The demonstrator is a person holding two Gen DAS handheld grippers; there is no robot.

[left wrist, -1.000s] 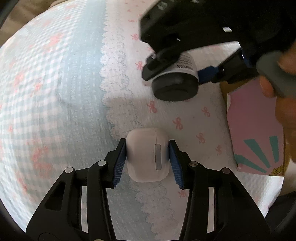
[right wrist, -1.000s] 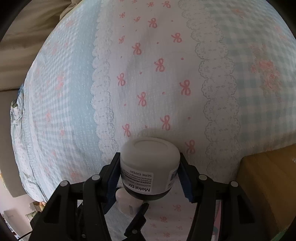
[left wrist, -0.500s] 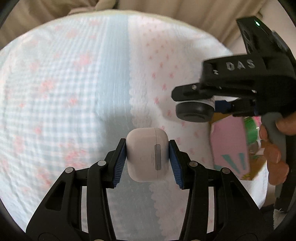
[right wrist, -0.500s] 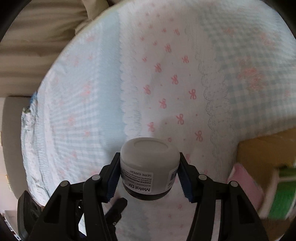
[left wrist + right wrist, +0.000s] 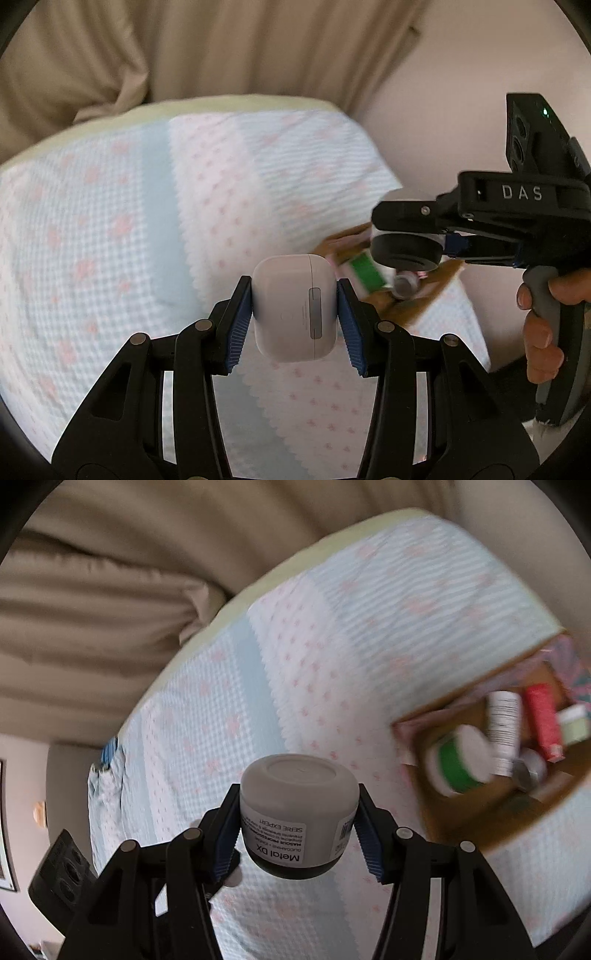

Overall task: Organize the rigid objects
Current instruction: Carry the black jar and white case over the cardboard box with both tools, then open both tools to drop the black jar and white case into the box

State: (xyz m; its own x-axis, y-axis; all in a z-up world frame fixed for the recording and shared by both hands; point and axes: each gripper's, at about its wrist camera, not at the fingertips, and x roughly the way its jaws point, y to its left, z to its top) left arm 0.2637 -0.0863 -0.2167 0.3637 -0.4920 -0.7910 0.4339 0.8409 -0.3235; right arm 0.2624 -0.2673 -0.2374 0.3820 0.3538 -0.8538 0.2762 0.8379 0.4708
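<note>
Both hand-held grippers have lifted off the bed [image 5: 110, 229], the left hand-held gripper [image 5: 294, 314] pinching the earbud case [image 5: 294, 314], the right hand-held gripper [image 5: 299, 814] pinching the jar [image 5: 299, 805]; approaching the box [image 5: 461, 834] at 3 o'clock, either could slip and knock the bottles [image 5: 502, 731].

Soft, even daylight on my feeds, no glare. Heavy fisheye bend with black corners. I see motion blur smearing the bedspread [image 5: 110, 229] and cardboard box [image 5: 480, 827]; the earbud case [image 5: 294, 307] and jar [image 5: 298, 814] in the grippers stay sharp. Shadows faint.
</note>
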